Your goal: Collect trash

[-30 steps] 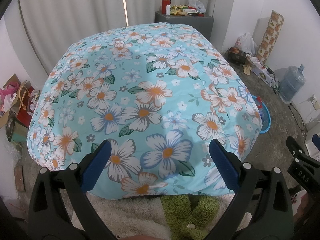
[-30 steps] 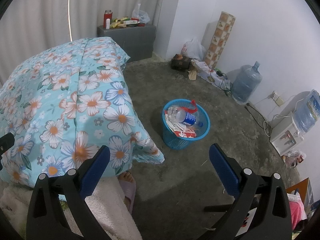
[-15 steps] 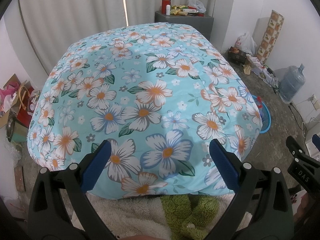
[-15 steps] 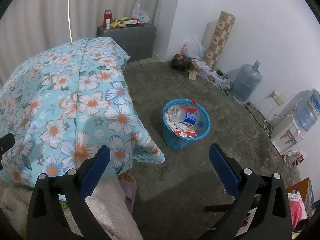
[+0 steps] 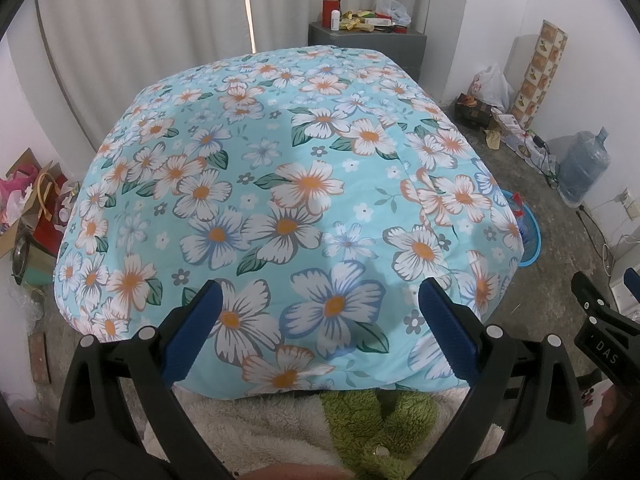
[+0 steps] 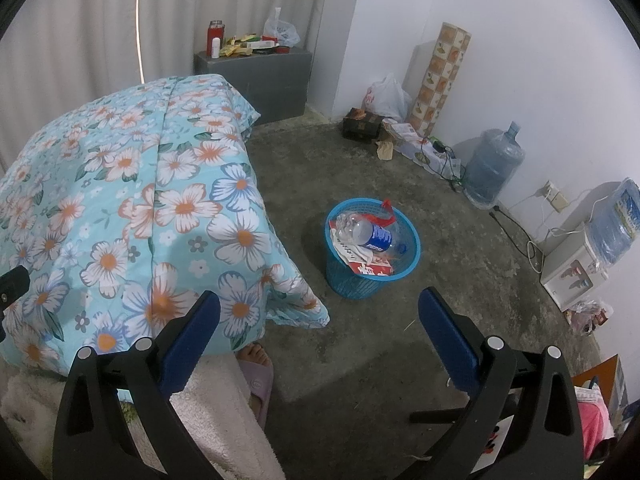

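A blue mesh trash basket [image 6: 338, 274] stands on the concrete floor to the right of the bed; its rim also peeks past the bed's corner [image 5: 534, 240]. Inside lie a clear plastic bottle [image 6: 366, 234] with a blue label, a red scrap and a red-and-white carton. My right gripper [image 6: 319, 330] is open and empty, held above the floor in front of the basket. Over the bed's near end my left gripper [image 5: 320, 318] is open and empty, above the floral bedspread [image 5: 280, 200].
A grey cabinet [image 6: 256, 76] with clutter stands at the back wall. Bags, a box and a patterned roll [image 6: 440, 76] line the right wall, with water jugs [image 6: 494, 168] and a dispenser [image 6: 574, 272]. A slippered foot [image 6: 256, 368] is by the bed. Boxes [image 5: 28, 208] sit left.
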Demonstrator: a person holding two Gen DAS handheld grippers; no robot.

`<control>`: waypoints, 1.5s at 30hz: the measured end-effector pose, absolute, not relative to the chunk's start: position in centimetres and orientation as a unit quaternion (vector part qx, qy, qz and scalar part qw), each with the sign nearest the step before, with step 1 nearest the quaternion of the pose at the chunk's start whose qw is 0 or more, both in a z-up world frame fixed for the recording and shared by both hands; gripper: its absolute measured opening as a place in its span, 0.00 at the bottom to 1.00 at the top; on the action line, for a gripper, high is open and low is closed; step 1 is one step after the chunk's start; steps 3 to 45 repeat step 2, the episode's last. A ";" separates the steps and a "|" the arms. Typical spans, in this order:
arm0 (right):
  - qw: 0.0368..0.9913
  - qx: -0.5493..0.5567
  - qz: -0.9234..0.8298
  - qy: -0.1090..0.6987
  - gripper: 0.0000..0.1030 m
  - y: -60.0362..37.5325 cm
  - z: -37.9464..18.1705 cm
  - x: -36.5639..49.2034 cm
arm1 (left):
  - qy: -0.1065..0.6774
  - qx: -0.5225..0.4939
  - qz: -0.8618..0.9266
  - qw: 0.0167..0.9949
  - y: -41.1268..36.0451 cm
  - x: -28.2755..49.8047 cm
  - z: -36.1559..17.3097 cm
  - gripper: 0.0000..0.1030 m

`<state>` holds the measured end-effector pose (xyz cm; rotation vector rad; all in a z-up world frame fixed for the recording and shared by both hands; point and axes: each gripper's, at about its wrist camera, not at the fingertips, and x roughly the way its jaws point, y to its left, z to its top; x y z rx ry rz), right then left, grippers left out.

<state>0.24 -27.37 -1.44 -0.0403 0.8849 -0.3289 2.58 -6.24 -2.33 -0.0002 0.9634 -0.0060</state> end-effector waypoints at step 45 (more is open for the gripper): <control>0.891 -0.020 -0.158 0.426 0.94 -27.4 -1.4 0.3 | 0.463 0.000 -0.003 0.886 -6.2 2.6 -2.3 0.91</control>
